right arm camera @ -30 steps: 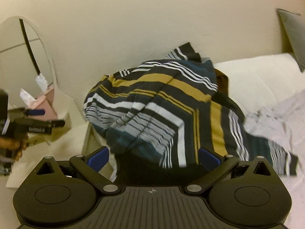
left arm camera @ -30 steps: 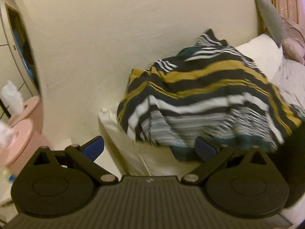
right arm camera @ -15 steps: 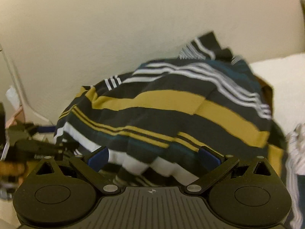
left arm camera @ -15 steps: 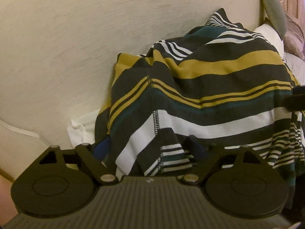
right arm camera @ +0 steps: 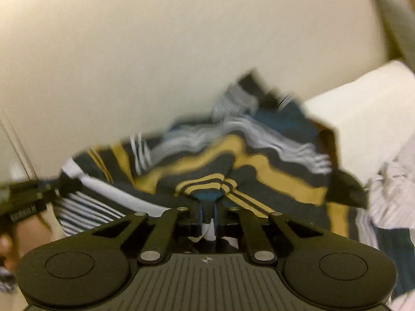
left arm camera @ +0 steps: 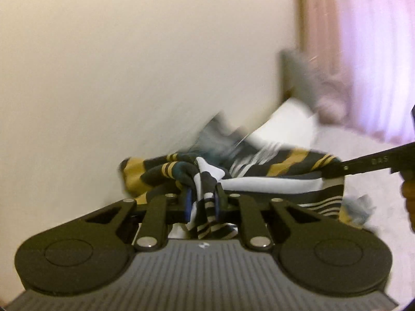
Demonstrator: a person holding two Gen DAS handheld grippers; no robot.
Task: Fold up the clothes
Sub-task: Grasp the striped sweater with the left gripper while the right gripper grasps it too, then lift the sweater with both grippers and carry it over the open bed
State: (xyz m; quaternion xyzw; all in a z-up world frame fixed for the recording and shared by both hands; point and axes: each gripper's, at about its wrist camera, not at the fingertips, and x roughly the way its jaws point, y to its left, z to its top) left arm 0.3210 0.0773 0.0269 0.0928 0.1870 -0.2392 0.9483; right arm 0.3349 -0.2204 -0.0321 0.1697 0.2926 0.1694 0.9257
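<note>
Both pairs of jaws clenched on the striped garment (left arm camera: 272, 178): left gripper (left arm camera: 202, 203) pinching a bunched white-and-dark fold, right gripper (right arm camera: 207, 211) pinching a teal-and-mustard fold of the same cloth. Garment held up off the bed (left arm camera: 363, 181), stretched between the two grips, with the rest trailing in a rumpled heap against the cream wall (left arm camera: 129, 64). No flat panel, no crease, no stacked layer to be seen; judged unfolded as it hangs now, with spreading, squaring and folding all yet to be shown. Heavy blur over the cloth, so sleeve, hem or collar not to be told apart.

Around: white pillow (right arm camera: 363, 119) just behind the heap, a pale crumpled cloth (right arm camera: 391, 194) at the right touching the garment's edge, pink curtain (left arm camera: 376, 51) beyond. Likely snags: the wall close behind, leaving little room to spread; the pale cloth lying where a flat layout would go.
</note>
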